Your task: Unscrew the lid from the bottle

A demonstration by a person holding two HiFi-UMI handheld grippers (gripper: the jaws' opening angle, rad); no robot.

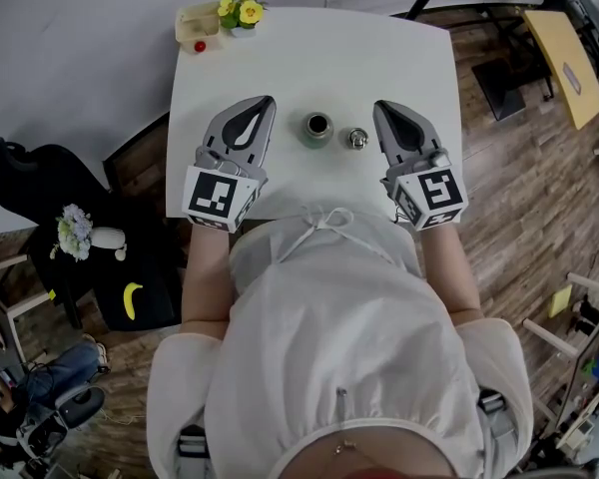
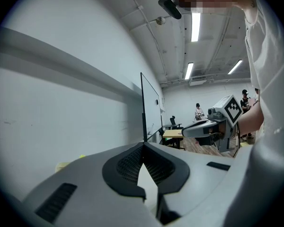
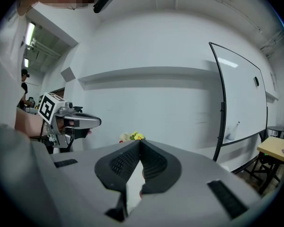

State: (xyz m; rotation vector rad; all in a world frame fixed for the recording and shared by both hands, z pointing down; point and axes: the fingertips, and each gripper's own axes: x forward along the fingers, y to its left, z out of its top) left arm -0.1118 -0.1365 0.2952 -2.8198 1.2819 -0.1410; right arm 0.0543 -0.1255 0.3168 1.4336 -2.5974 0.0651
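In the head view a small dark green bottle stands upright on the white table, its mouth open. Its silvery lid lies on the table just right of it. My left gripper rests left of the bottle, jaws shut and empty. My right gripper rests right of the lid, also shut with nothing held. Bottle and lid are hidden in both gripper views. The left gripper sees the right gripper's body to its right; the right gripper sees the left one to its left.
A pot of yellow flowers and a pale box with a small red thing stand at the table's far left corner; the flowers peek over the right jaws. A dark chair with a banana stands left; a whiteboard stands right.
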